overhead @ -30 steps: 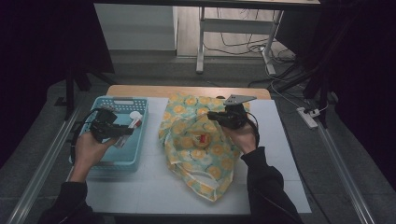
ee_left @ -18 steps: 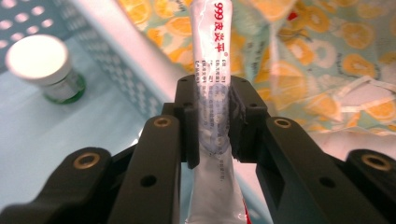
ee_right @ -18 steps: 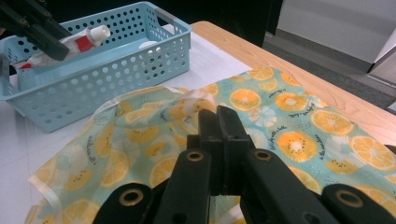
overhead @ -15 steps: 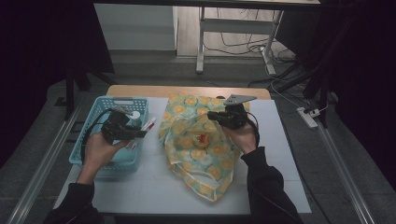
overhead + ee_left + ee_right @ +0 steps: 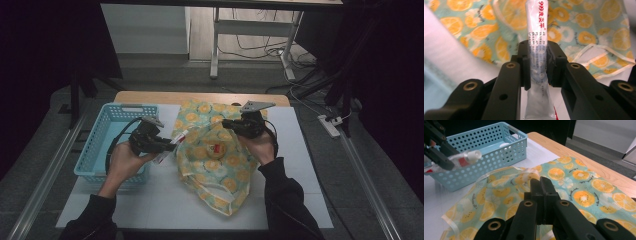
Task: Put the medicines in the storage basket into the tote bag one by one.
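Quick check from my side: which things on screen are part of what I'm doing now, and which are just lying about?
In the job:
- white tube, clamped in the left gripper
- orange-print bag, its rim pinched by the right gripper
- blue basket

Lying about:
- power strip on the floor
- cables behind the table

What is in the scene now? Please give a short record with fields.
left gripper: shut on the white tube, held between basket and bag
right gripper: shut, pinching the bag's edge and holding it up
bag: cloth, orange-slice print, lying on the table
inside bag: a small red and white item, kind unclear
basket: light blue, perforated, at the table's left
table: white surface with wooden far edge
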`<state>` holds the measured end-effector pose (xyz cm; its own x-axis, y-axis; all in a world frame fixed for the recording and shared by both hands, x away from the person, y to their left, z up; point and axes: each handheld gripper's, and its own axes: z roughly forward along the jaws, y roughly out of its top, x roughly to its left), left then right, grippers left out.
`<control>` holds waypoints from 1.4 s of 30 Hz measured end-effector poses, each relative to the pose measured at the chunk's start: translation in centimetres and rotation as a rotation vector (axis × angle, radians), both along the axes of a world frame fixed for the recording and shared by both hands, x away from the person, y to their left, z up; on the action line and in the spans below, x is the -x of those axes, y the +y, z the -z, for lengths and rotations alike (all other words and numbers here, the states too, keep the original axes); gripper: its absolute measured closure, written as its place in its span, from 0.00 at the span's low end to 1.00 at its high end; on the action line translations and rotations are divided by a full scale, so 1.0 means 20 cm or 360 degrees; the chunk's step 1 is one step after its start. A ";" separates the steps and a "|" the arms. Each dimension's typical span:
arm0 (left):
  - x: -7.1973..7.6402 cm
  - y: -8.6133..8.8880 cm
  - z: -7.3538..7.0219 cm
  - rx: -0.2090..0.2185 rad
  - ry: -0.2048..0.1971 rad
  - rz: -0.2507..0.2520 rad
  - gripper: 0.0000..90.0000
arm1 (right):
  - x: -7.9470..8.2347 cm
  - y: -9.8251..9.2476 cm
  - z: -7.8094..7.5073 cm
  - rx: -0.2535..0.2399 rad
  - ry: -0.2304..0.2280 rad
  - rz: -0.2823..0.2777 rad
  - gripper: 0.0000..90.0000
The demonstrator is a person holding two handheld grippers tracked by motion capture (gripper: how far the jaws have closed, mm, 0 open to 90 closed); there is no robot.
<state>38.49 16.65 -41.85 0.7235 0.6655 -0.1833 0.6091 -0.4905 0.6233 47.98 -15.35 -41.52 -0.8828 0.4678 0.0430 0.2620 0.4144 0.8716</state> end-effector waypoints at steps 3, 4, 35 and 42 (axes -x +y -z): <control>-0.01 -0.06 0.00 -0.0009 -0.0002 0.0039 0.84 | 0.00 0.00 0.00 -0.0001 -0.0003 0.0002 1.00; -0.01 -0.08 0.00 -0.0007 -0.0001 0.0049 0.84 | 0.00 0.00 0.00 -0.0001 -0.0003 0.0003 1.00; -0.20 -0.49 0.14 -0.0106 0.0044 0.0169 0.84 | 0.00 0.00 -0.01 -0.0011 -0.0020 0.0019 1.00; -0.25 -0.55 0.19 -0.0168 0.0015 0.0147 0.84 | 0.00 -0.01 -0.01 -0.0016 -0.0022 0.0028 1.00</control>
